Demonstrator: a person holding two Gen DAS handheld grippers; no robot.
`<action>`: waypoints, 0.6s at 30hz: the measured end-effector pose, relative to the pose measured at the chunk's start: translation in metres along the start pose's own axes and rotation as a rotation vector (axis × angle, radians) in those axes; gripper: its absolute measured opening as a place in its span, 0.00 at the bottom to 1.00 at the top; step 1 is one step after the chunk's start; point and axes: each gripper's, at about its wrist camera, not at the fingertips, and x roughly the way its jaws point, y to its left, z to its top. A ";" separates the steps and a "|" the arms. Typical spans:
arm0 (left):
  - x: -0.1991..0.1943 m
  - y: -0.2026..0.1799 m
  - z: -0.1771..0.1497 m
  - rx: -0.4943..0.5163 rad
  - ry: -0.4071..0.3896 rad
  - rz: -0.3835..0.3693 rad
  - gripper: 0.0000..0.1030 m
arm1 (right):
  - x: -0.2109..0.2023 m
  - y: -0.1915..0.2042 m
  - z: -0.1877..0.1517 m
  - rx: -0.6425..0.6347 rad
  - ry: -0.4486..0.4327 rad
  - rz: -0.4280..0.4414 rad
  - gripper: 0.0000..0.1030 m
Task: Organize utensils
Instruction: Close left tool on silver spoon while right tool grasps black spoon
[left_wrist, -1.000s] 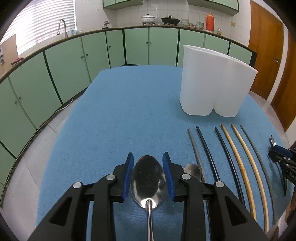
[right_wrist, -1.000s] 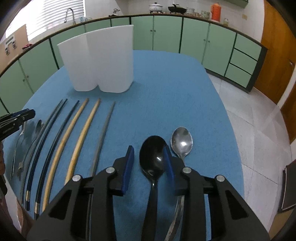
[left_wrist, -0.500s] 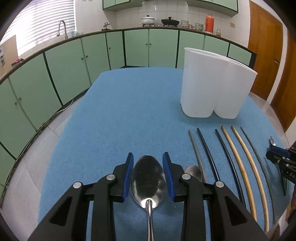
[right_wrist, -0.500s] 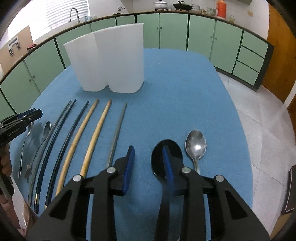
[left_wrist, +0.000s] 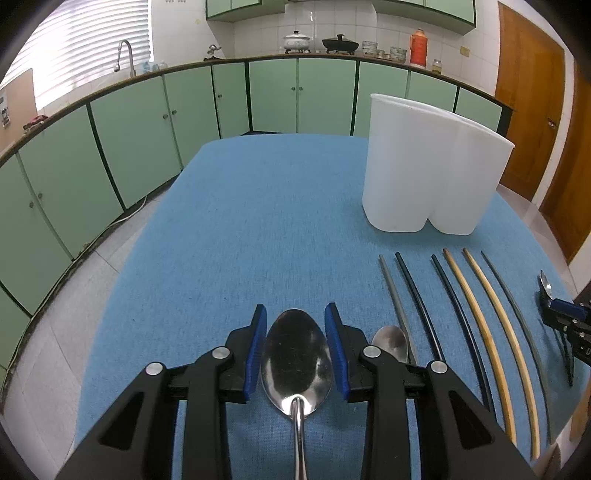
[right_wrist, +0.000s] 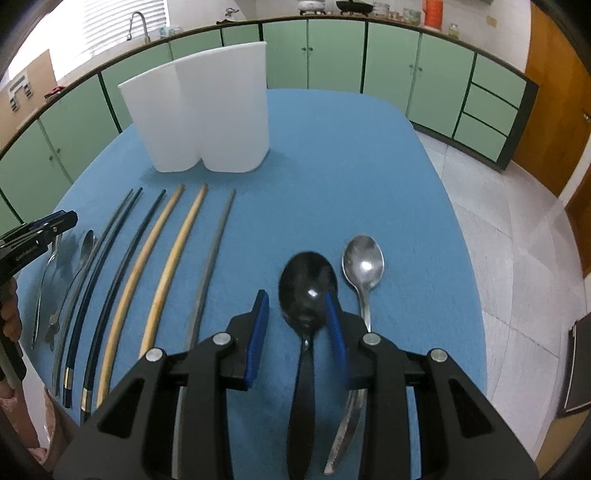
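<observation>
Utensils are lying across the blue table (left_wrist: 236, 229), largest first: a white two-compartment holder (left_wrist: 432, 177) is standing at upper right of the left view, six chopsticks (left_wrist: 476, 325) are fanning below it at lower right. The left gripper (left_wrist: 295, 345) is sitting partly open around a silver spoon (left_wrist: 295, 362); grip cannot be told. The right gripper (right_wrist: 298, 323) is sitting partly open over a black spoon (right_wrist: 306, 284); contact is unclear.

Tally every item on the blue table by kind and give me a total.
Chopsticks: 6
Metal spoons: 3
Black spoon: 1
White two-compartment holder: 1
Total: 11
</observation>
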 end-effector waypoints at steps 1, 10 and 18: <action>0.000 0.000 0.000 0.001 0.000 0.000 0.31 | 0.001 -0.001 0.000 0.003 0.002 -0.003 0.32; 0.002 -0.003 -0.001 0.003 0.003 0.001 0.31 | 0.013 -0.005 0.012 0.012 0.003 -0.007 0.35; 0.004 -0.005 -0.001 0.007 0.008 -0.002 0.31 | 0.013 0.004 0.015 -0.002 0.005 0.027 0.34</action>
